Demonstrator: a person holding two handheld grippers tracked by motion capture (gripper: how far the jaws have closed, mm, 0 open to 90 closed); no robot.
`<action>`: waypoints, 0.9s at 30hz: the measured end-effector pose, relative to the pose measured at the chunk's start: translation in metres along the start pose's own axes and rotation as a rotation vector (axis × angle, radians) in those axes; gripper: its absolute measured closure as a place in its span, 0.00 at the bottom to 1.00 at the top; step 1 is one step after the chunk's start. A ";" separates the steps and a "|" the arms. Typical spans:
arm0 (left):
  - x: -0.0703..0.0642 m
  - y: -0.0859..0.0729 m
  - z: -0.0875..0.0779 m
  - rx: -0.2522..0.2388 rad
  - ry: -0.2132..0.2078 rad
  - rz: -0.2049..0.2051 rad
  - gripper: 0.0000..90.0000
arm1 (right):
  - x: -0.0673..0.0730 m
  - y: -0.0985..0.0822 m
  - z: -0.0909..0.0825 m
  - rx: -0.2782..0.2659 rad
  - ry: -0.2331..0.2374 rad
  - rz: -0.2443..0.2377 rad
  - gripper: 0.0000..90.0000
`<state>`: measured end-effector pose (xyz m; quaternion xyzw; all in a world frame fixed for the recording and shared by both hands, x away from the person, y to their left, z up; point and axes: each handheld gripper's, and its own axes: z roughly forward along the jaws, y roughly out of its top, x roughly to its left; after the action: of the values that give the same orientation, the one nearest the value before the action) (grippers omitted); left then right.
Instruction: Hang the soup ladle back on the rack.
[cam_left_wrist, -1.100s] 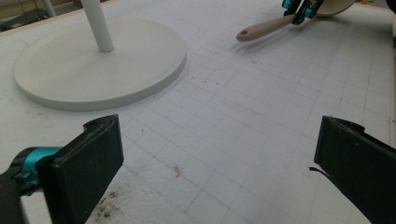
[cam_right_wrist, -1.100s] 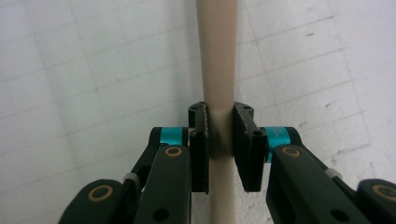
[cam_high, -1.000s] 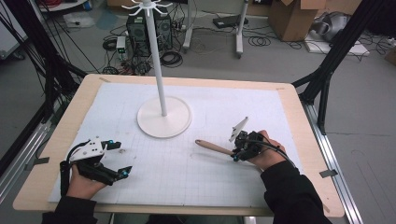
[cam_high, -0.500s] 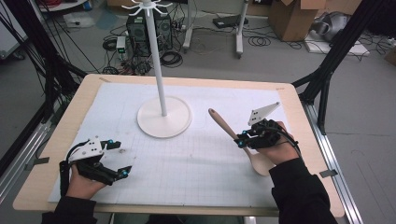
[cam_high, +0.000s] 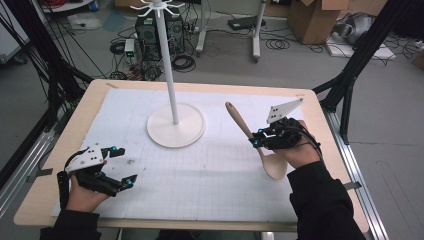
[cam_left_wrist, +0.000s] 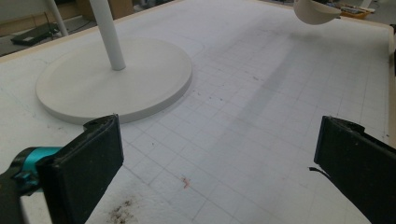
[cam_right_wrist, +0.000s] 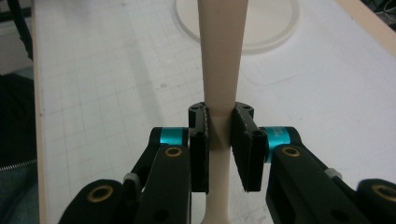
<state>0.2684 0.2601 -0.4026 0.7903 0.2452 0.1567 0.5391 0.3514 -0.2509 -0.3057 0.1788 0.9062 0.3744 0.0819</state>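
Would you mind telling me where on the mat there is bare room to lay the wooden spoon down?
The broad strip of mat between the left tongs and the right tongs, in front of the stand's round base, lies bare. So does the far right corner beyond the wooden spoon. Space is tightest around the base.

The left gripper (cam_high: 117, 170) rests low at the near left of the surface (cam_high: 320, 210), its jaws spread wide with nothing between them. The right gripper (cam_high: 256, 141) is raised at the right, pointing left, its jaws clamped on the handle of a wooden spoon (cam_high: 247, 132).
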 end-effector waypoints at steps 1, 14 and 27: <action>0.000 0.000 0.000 -0.001 -0.002 0.000 0.02 | -0.001 0.002 -0.001 -0.007 -0.001 -0.002 0.86; -0.003 0.006 0.000 -0.007 -0.012 0.005 0.02 | -0.007 0.047 -0.008 -0.031 0.000 -0.047 0.86; -0.005 0.006 0.003 -0.007 -0.021 0.003 0.02 | -0.022 0.083 -0.008 -0.047 0.045 -0.062 0.86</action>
<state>0.2670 0.2538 -0.3982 0.7903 0.2379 0.1500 0.5444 0.3909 -0.2099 -0.2406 0.1400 0.9038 0.3970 0.0772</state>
